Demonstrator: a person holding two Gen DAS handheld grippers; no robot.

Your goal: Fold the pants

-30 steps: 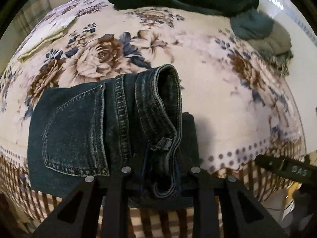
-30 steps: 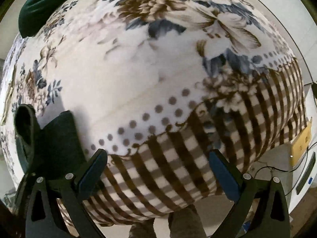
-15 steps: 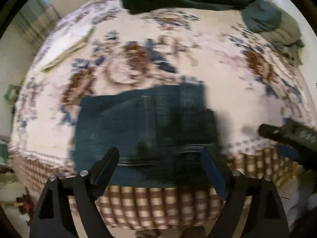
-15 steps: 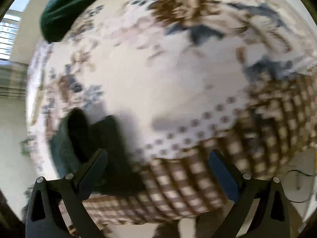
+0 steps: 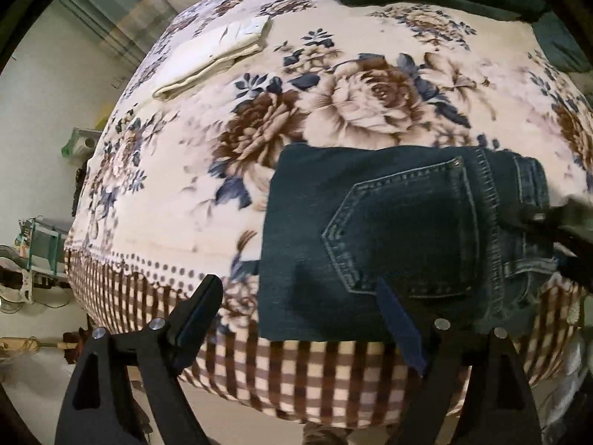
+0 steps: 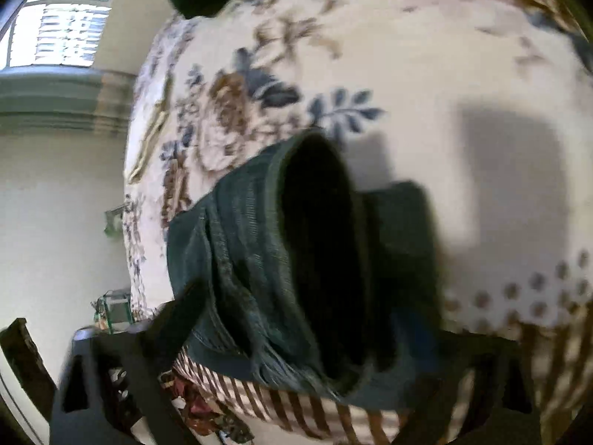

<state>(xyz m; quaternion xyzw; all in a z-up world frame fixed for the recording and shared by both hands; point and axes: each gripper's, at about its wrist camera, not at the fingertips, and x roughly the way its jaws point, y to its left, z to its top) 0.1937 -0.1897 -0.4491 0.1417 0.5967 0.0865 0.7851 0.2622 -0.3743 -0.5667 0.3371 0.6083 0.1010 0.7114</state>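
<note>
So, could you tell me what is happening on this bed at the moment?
A person with a handheld tool in each hand is folding a pair of dark blue jeans on a floral blanket. The jeans lie folded into a compact rectangle near the blanket's checked edge, back pocket up. The left tool hangs open over the jeans' near edge, gripping nothing. The right tool is at the waistband end; that view is too blurred to tell its grip. A folded cream cloth lies further back.
</note>
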